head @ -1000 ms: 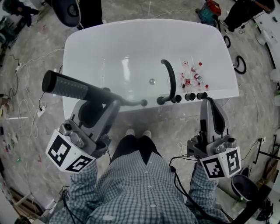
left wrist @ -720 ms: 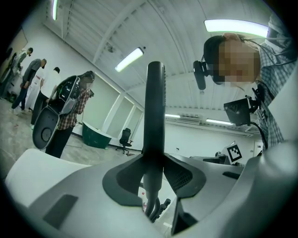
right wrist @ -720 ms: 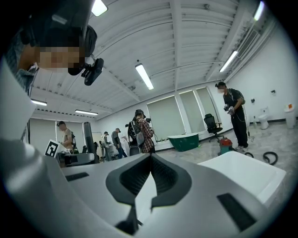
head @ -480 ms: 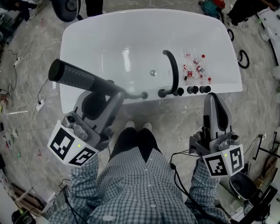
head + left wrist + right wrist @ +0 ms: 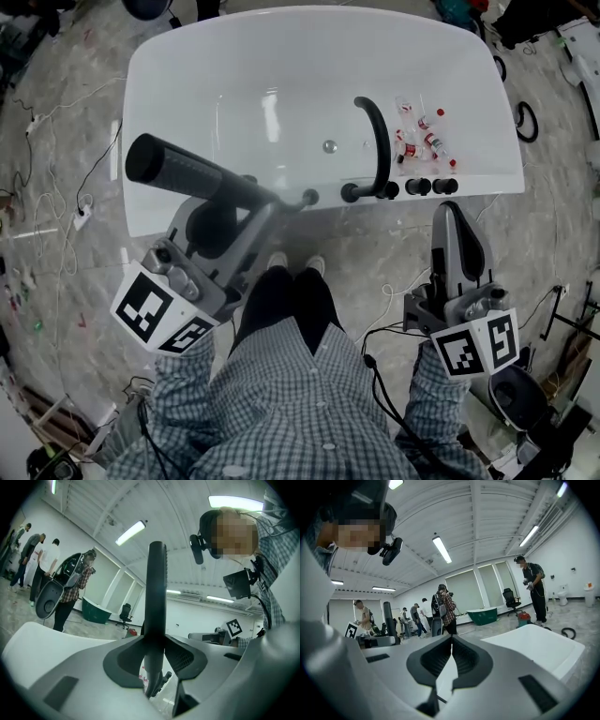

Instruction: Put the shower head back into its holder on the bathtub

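The black shower head [image 5: 202, 180] is a long wand, and my left gripper [image 5: 260, 208] is shut on its thinner part. Its thick end points up-left over the white bathtub [image 5: 281, 56]. Its thin end [image 5: 308, 197] reaches the tub's front rim, just left of the curved black faucet [image 5: 380, 145]; I cannot make out the holder itself. In the left gripper view the shower head [image 5: 156, 588] stands upright, clamped in the left gripper [image 5: 157, 654]. My right gripper [image 5: 450, 214] hangs shut and empty below the rim, near the black knobs [image 5: 431, 186]. The right gripper [image 5: 451, 645] holds nothing.
Several small bottles [image 5: 422, 141] lie on the tub's right ledge. A drain [image 5: 329, 146] sits in the basin. Cables [image 5: 56, 234] trail over the marble floor on the left. People stand far off [image 5: 445, 606] beside a green tub.
The shower head's thick end has swung right relative to the tub while its thin end stays at the rim. The tub sits higher in the head view. The right gripper has barely moved.
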A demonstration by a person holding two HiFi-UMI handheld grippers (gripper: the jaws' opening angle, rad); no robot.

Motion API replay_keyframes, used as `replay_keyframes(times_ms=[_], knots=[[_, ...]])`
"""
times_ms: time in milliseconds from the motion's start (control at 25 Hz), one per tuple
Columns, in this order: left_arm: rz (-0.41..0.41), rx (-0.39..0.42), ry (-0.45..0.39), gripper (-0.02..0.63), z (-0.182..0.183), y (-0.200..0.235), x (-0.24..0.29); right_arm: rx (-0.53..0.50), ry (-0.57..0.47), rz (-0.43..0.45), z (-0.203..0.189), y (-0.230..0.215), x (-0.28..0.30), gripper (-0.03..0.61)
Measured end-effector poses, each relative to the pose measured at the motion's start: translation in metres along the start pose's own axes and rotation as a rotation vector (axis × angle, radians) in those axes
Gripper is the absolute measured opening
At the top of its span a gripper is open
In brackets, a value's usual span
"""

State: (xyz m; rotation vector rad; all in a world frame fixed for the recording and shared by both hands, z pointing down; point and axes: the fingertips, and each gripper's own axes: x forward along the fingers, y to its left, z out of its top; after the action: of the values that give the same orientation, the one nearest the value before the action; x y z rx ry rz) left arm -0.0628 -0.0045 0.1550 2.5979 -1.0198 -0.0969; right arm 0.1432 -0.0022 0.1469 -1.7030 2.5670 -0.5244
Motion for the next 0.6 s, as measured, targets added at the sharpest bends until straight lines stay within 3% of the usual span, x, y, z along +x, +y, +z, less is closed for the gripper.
replay_keyframes(times_ms=[600], knots=[[0.041, 0.017, -0.001, 0.138, -0.034, 0.019, 0.002, 0.034, 0.052, 0.021, -0.035, 0.000, 0.013, 0.017]])
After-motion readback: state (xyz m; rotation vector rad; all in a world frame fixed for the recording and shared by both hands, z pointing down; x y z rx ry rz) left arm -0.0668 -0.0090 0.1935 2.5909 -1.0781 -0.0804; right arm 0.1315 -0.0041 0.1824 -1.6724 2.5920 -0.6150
